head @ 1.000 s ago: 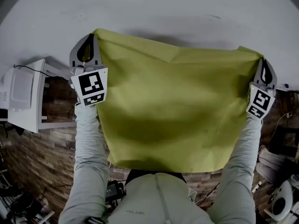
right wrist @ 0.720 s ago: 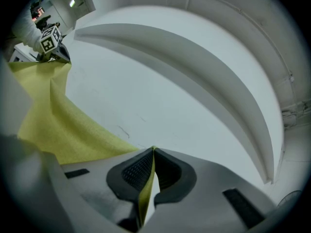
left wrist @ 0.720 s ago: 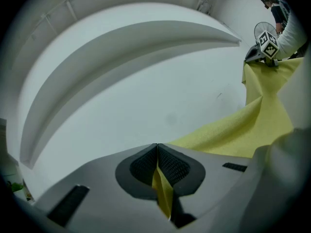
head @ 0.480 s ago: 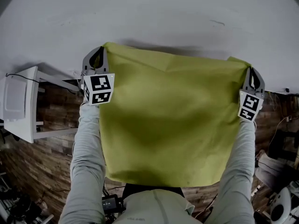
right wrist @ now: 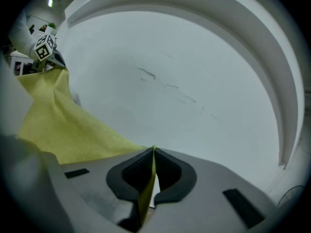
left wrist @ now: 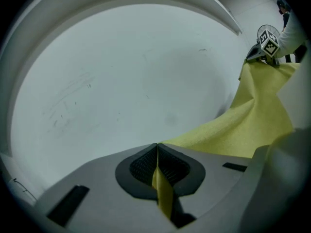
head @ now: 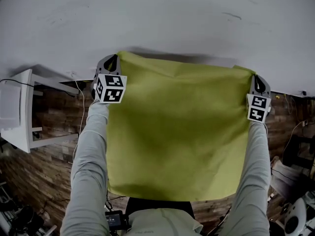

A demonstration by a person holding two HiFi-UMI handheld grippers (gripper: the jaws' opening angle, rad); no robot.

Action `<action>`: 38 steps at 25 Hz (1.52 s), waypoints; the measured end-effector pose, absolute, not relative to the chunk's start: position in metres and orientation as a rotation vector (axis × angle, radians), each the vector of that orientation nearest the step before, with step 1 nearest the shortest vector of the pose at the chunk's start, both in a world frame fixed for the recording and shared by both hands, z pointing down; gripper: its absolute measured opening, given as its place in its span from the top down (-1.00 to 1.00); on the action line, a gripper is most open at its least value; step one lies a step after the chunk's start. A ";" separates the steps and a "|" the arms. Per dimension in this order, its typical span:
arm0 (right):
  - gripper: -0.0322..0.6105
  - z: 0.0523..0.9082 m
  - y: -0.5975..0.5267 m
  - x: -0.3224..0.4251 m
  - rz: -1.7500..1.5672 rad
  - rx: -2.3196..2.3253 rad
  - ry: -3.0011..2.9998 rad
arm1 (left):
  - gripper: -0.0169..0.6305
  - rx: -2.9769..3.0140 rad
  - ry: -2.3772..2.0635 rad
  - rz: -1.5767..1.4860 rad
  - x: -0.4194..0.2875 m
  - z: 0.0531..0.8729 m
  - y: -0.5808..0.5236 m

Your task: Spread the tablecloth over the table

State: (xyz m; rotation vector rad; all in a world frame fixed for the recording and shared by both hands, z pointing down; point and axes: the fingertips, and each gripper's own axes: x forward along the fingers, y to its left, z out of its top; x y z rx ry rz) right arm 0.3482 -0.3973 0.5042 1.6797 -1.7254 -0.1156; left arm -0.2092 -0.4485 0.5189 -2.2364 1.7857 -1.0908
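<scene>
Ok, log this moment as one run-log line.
left gripper: shut on tablecloth corner | right gripper: shut on other corner | tablecloth: stretched between them, far edge over table, not yet spread

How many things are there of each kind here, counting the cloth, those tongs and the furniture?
Tablecloth, yellow-green: 1
Tongs: 2 (left tongs, right tongs, each shut on an edge of the tablecloth)
White table: 1
White side stand on the floor: 1
Total: 5
</scene>
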 end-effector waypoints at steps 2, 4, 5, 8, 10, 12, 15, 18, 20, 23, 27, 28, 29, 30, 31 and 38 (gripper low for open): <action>0.83 0.526 -0.396 0.351 -0.032 1.642 -1.717 | 0.87 -2.255 1.784 -1.141 -0.207 0.536 -0.447; 0.83 0.548 -0.393 0.351 0.047 1.605 -1.707 | 0.87 -2.278 1.795 -1.183 -0.208 0.552 -0.444; 0.83 0.557 -0.390 0.352 0.075 1.590 -1.700 | 0.87 -2.286 1.799 -1.204 -0.210 0.559 -0.443; 0.83 0.584 -0.383 0.358 0.150 1.566 -1.680 | 0.87 -2.302 1.795 -1.269 -0.210 0.577 -0.438; 0.83 0.599 -0.379 0.357 0.207 1.551 -1.676 | 0.87 -2.308 1.788 -1.313 -0.210 0.588 -0.435; 0.83 0.606 -0.378 0.353 0.241 1.557 -1.689 | 0.87 -2.323 1.795 -1.337 -0.211 0.596 -0.434; 0.83 0.606 -0.380 0.353 0.288 1.584 -1.725 | 0.87 -2.344 1.816 -1.355 -0.212 0.603 -0.433; 0.80 0.598 -0.379 0.353 0.310 1.602 -1.758 | 0.55 -2.376 1.862 -1.318 -0.214 0.603 -0.432; 0.64 0.592 -0.378 0.352 0.313 1.602 -1.782 | 0.39 -2.414 1.918 -1.253 -0.216 0.595 -0.432; 0.53 0.581 -0.376 0.352 0.351 1.628 -1.825 | 0.38 -2.447 1.972 -1.131 -0.219 0.576 -0.433; 0.37 0.561 -0.368 0.355 0.448 1.685 -1.891 | 0.38 -2.531 1.933 -1.050 -0.214 0.551 -0.413; 0.33 0.557 -0.364 0.357 0.471 1.694 -1.896 | 0.38 -2.551 1.909 -1.050 -0.211 0.548 -0.403; 0.33 0.553 -0.359 0.358 0.483 1.698 -1.899 | 0.38 -2.571 1.882 -1.055 -0.209 0.545 -0.392; 0.33 0.549 -0.353 0.358 0.487 1.696 -1.905 | 0.38 -2.590 1.854 -1.065 -0.207 0.544 -0.380; 0.33 0.545 -0.344 0.356 0.487 1.688 -1.914 | 0.38 -2.608 1.828 -1.079 -0.204 0.544 -0.367; 0.33 0.541 -0.249 0.302 0.546 1.537 -1.984 | 0.38 -2.687 1.738 -1.208 -0.188 0.558 -0.269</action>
